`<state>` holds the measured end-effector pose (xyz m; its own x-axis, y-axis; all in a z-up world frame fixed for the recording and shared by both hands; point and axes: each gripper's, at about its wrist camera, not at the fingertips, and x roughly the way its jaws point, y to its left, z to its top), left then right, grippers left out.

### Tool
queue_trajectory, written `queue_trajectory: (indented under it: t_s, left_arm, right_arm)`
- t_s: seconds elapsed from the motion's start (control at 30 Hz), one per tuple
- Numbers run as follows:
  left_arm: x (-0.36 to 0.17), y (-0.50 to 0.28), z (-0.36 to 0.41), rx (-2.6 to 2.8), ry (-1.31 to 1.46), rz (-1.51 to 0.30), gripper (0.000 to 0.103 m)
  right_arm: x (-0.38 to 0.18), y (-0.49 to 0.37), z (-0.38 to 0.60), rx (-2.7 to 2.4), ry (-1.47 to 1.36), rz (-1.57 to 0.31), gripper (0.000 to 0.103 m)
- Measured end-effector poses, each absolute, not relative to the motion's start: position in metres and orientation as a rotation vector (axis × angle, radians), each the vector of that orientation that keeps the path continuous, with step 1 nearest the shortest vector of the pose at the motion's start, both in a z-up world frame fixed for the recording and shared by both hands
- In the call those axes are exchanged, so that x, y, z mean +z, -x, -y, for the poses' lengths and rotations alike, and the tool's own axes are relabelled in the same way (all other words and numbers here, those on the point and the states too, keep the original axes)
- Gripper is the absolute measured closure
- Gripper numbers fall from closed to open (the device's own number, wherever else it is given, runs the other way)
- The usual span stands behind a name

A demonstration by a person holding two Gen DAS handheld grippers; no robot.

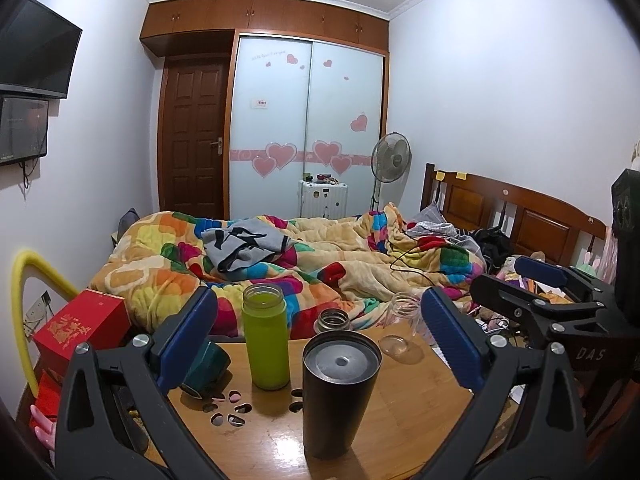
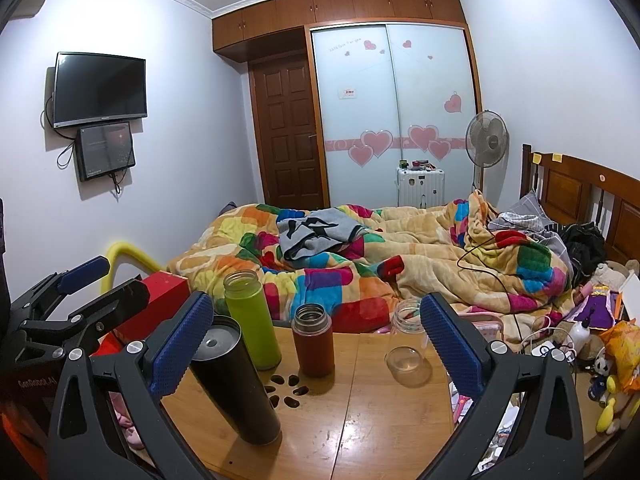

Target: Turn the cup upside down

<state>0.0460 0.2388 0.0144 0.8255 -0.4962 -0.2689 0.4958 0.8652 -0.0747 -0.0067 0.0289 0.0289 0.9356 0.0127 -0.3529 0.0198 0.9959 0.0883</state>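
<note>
Both tools are empty. The left hand-held gripper (image 1: 318, 320) has its blue pads spread wide, and the right hand-held gripper (image 2: 316, 320) is just as open, with nothing between the fingers of either.

Several vessels stand on the wooden surface (image 2: 380, 420), and the pictures do not settle which one is meant. The likeliest is the dark cup (image 1: 340, 392). In the left wrist view it stands lower centre, dead ahead and closest to the lens, squarely in the gap between the two pads. Its long axis is vertical. Its top shows a closed grey disc with a small dimple, either a lid or a base, and I cannot tell which.

In the right wrist view the same cup sits at lower left, partly behind the left-hand pad and off that tool's line. So the left hand is the nearer and better aimed — its pads already bracket the cup's sides, and a straight advance and squeeze looks sufficient, followed by a half turn of the wrist.

The right tool instead faces a brown flask (image 2: 313, 340) and a clear glass (image 2: 406, 340) — both upright and open-mouthed, toward the far edge.
</note>
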Motion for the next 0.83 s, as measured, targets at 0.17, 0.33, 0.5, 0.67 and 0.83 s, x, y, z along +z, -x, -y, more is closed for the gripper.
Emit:
queue_trajectory:
  t_s: [0.17, 0.33, 0.5, 0.67, 0.83]
  left_arm:
    - [0.016, -0.043, -0.24, -0.538, -0.002, -0.271, 0.0]
    - [0.016, -0.038, -0.235, -0.542, -0.026, -0.26, 0.0]
    - [0.016, -0.036, -0.232, -0.55, -0.034, -0.265, 0.0]
    - [0.017, -0.035, -0.231, -0.558, -0.031, -0.273, 0.0]
    - [0.019, -0.033, -0.232, -0.57, -0.03, -0.275, 0.0]
  right_arm:
    - [0.029, 0.007, -0.029, -0.003, -0.09, -0.361, 0.0]
    - [0.029, 0.007, -0.029, -0.004, -0.091, -0.361, 0.0]
    - [0.029, 0.007, -0.03, -0.004, -0.09, -0.36, 0.0]
    - [0.029, 0.007, -0.029, -0.004, -0.091, -0.362, 0.0]
    - [0.029, 0.007, -0.029, -0.004, -0.091, -0.36, 0.0]
